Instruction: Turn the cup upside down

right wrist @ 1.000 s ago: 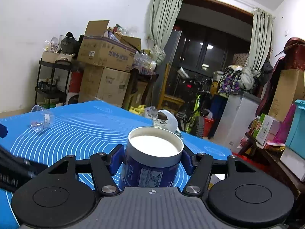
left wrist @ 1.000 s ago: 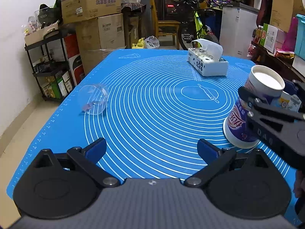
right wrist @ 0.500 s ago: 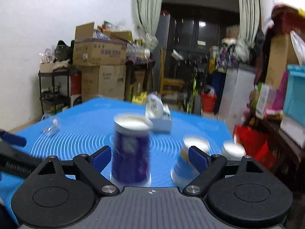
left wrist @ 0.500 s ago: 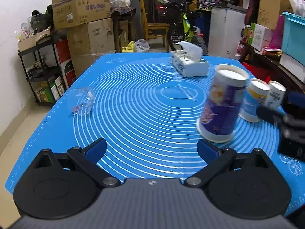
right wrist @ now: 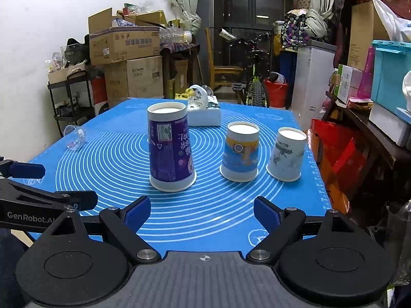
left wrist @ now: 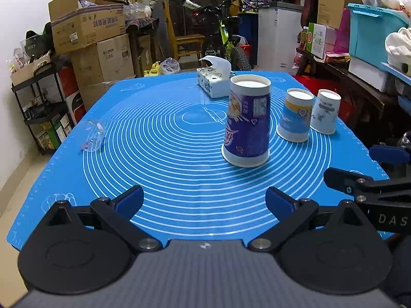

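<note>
A tall purple paper cup (left wrist: 246, 125) stands upside down on the blue mat (left wrist: 164, 154); it also shows in the right wrist view (right wrist: 170, 151). Two smaller cups stand upside down to its right: a blue-and-yellow one (right wrist: 240, 151) and a white one (right wrist: 286, 154). A clear plastic cup (left wrist: 92, 138) lies on its side near the mat's left edge. My left gripper (left wrist: 204, 202) is open and empty above the mat's near edge. My right gripper (right wrist: 201, 211) is open and empty, a short way back from the purple cup.
A tissue box (left wrist: 213, 82) sits at the far middle of the mat. Stacked cardboard boxes (left wrist: 95, 41) and a black shelf rack (left wrist: 43, 107) stand to the left. A cluttered side table (right wrist: 372, 118) runs along the right. A bicycle (left wrist: 228, 43) stands behind.
My right gripper set the purple cup down upside down on the mat, opened, and drew back toward the near edge. The left gripper stayed open and shifted view slightly.
</note>
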